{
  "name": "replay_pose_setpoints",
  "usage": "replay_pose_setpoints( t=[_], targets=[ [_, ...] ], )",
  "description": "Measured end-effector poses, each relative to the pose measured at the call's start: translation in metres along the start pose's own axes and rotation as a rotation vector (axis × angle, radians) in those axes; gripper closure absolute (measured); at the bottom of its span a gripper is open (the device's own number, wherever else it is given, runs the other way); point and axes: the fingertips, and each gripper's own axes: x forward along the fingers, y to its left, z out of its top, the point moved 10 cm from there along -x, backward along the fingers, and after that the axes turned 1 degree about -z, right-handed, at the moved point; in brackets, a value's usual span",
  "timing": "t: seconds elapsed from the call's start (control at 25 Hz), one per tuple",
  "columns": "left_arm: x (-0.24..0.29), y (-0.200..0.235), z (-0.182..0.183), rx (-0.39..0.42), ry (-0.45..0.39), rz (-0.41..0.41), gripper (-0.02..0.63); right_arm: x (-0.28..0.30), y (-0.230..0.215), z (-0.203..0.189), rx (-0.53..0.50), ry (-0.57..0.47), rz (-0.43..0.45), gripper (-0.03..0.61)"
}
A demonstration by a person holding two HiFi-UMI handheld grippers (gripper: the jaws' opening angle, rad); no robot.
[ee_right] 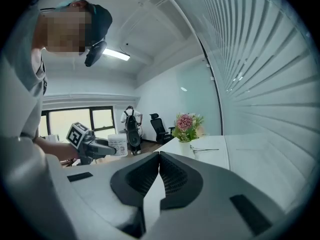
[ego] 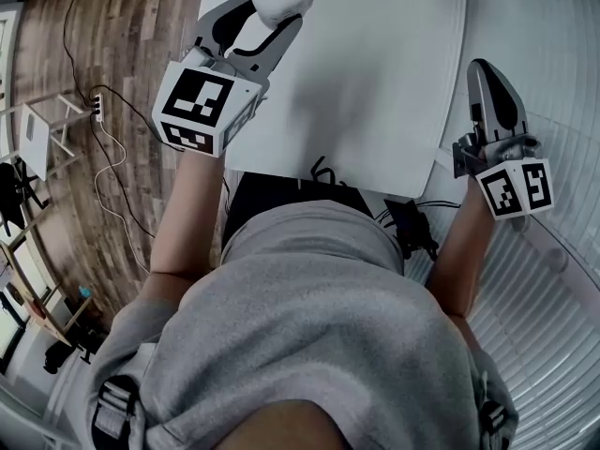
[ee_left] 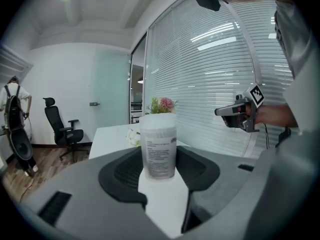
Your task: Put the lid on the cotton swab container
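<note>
White table (ego: 375,82) fills the head view from 12 to 2 o'clock, its near edge against the person's grey-shirted torso (ego: 309,326); white slatted blinds (ego: 562,92) run down the 3 o'clock side.

Left gripper (ego: 274,15) is raised at 11 o'clock over the table's left corner; its fingers are clamped on the cotton swab container (ee_left: 159,146), which stands upright, gripped low on its labelled wall. Whether its top is open or capped cannot be told.

Right gripper (ego: 482,71) sits at 3 o'clock off the table's right edge, well apart from the left; its jaws are together with nothing between them.

A pot of pink flowers (ee_right: 186,123) stands on the far table at 12 o'clock in the right gripper view. No lid is located in any view.

Risks, as judgement: the right jaws must part before any lid can be taken; the low grip leaves the tall container free to tip when pressed from above; a hard squeeze may buckle the thin wall and stop the lid seating; a tilt could spill swabs if uncapped.
</note>
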Motion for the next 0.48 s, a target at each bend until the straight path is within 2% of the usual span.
replay_pose_setpoints(
  t=[0.28,0.48],
  targets=[
    [0.022,-0.002,-0.017,0.012,0.057,-0.034,0.408,0.003,-0.004,-0.014,0.040,0.035,-0.018,0.552],
    [0.043,0.002,-0.037,-0.014,0.104,-0.054,0.408,0.008,-0.011,-0.019,0.059,0.057,-0.026,0.552]
  ],
)
